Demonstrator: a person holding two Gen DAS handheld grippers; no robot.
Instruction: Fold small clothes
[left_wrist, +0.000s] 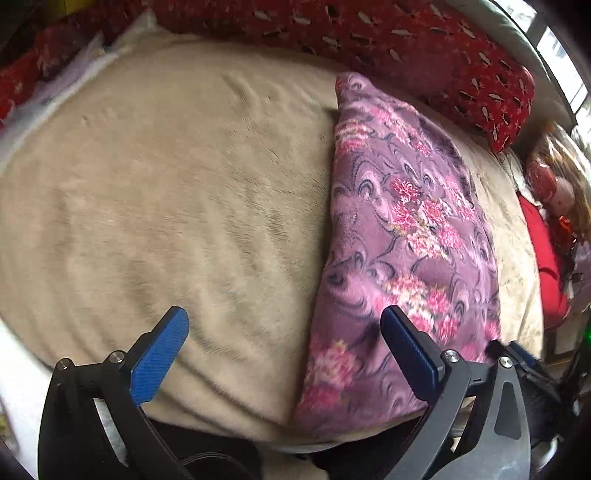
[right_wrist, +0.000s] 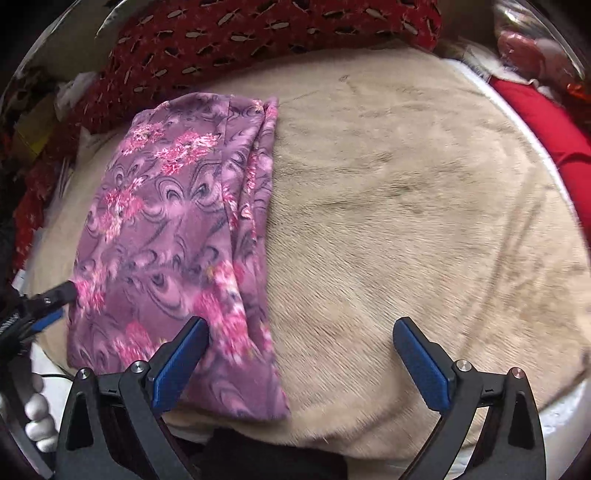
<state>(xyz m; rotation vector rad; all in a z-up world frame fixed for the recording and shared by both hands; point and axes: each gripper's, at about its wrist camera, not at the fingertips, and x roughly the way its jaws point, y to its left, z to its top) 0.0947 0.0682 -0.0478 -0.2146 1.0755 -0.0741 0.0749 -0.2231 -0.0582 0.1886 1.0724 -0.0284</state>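
The beige blanket (left_wrist: 166, 192) carries the purple floral garment (right_wrist: 173, 236), a long strip running away from the person; it lies between the arms (nearer neither, I judge); left gripper (left_wrist: 284, 354) and right gripper (right_wrist: 301, 360) both gape, holding nothing.

I get soft, even daylight in both views, glare from a window (left_wrist: 561, 48) far right, slight motion blur, and heavy fisheye bending with dark corners.
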